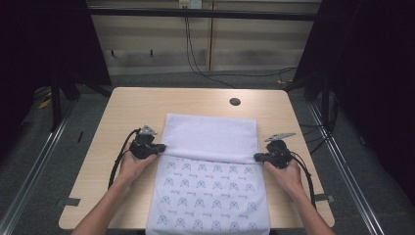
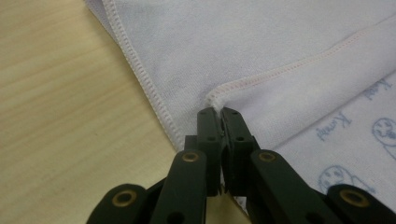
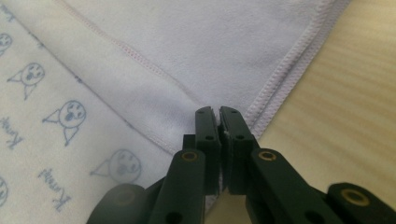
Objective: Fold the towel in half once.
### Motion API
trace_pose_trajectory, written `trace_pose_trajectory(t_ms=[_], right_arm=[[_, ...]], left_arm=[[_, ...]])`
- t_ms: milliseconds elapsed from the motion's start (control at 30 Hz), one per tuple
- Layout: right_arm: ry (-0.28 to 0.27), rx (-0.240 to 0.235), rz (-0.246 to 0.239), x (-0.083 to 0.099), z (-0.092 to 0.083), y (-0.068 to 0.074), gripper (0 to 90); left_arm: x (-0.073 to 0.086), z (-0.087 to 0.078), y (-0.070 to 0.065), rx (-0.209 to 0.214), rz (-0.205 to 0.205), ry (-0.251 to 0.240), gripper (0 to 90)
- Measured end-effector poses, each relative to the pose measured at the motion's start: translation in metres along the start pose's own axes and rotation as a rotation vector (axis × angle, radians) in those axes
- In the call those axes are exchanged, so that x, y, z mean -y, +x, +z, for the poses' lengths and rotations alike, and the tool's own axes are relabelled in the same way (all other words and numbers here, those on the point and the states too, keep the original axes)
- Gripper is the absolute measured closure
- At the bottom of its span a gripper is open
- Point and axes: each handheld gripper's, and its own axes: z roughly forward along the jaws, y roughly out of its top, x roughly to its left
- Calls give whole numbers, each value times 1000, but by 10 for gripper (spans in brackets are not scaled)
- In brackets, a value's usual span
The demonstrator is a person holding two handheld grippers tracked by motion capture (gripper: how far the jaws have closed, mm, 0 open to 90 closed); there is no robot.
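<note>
A white towel [image 1: 210, 171] lies spread on the light wooden worktop [image 1: 122, 112], and everything else is placed against it. Its far part is folded back toward the person, so a plain, unprinted band covers the far half while the near half shows rows of small blue cartoon faces and hangs a little over the worktop's near edge. The left hand-held gripper [image 1: 160, 147] sits at the towel's left edge, right where the folded flap ends; its jaws are pressed together on the hemmed corner of that flap, and in the left gripper view [image 2: 218, 112] the stitched hem disappears between the two black tips. The right hand-held gripper [image 1: 256, 156] sits at the towel's right edge, at the matching end of the fold line, and its jaws are likewise clamped tight on the flap's corner, as the right gripper view [image 3: 217, 111] shows, with the stitched side hem running away just beside the tips. The fold edge runs straight across the towel between the two grippers. Beyond the towel's far edge, toward its right, a small dark round hole [image 1: 235, 102] is set in the worktop.
</note>
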Motion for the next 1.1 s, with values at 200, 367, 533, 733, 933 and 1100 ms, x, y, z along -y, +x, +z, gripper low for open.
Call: trace_pose_trajectory(t_ms=[200, 367, 533, 733, 933, 1100], right_arm=[[-25, 17, 53, -19, 17, -12, 872], [-14, 53, 62, -36, 28, -19, 872], [-26, 71, 86, -44, 35, -23, 872], [-8, 101, 99, -54, 41, -24, 872], [-11, 127, 131, -65, 49, -28, 872], [5, 151, 149, -75, 55, -26, 871]], left_arm=[[-11, 9, 11, -37, -11, -2, 874], [-18, 16, 19, -66, -6, -8, 874], [-26, 24, 29, -90, -7, -11, 874], [-27, 31, 39, -81, -74, -75, 873], [-32, 35, 45, -93, -85, -73, 872], [-34, 36, 45, -113, -134, -81, 873]])
